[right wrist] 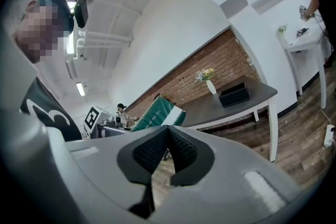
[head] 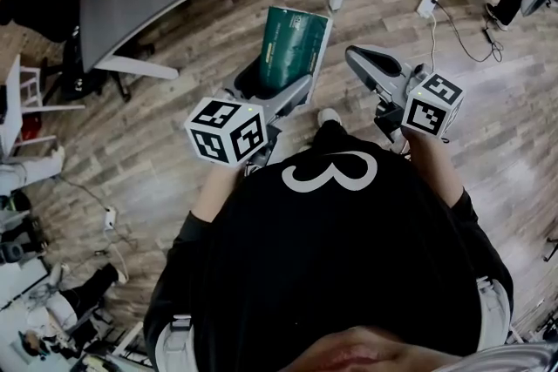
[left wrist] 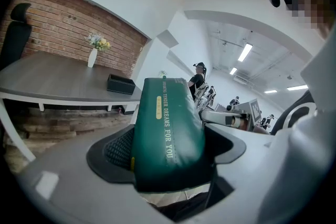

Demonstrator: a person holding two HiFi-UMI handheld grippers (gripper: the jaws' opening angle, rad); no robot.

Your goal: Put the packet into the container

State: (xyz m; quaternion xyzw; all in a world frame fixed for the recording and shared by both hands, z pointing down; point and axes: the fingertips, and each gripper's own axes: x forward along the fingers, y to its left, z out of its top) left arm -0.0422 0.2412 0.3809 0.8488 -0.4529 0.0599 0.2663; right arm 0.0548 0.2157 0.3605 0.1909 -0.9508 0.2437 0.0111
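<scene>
"TENDER DREAMS FOR YOU" down the green packet (left wrist: 168, 134), white "3" on the person's black shirt (head: 331, 266)

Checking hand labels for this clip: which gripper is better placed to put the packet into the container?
Left. The left gripper has its fingers clamped on the green packet, facing the table that holds the black container. The right gripper is shut and empty.

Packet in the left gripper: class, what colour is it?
Dark green packet, pale lettering; clearest in the left gripper view.
</scene>
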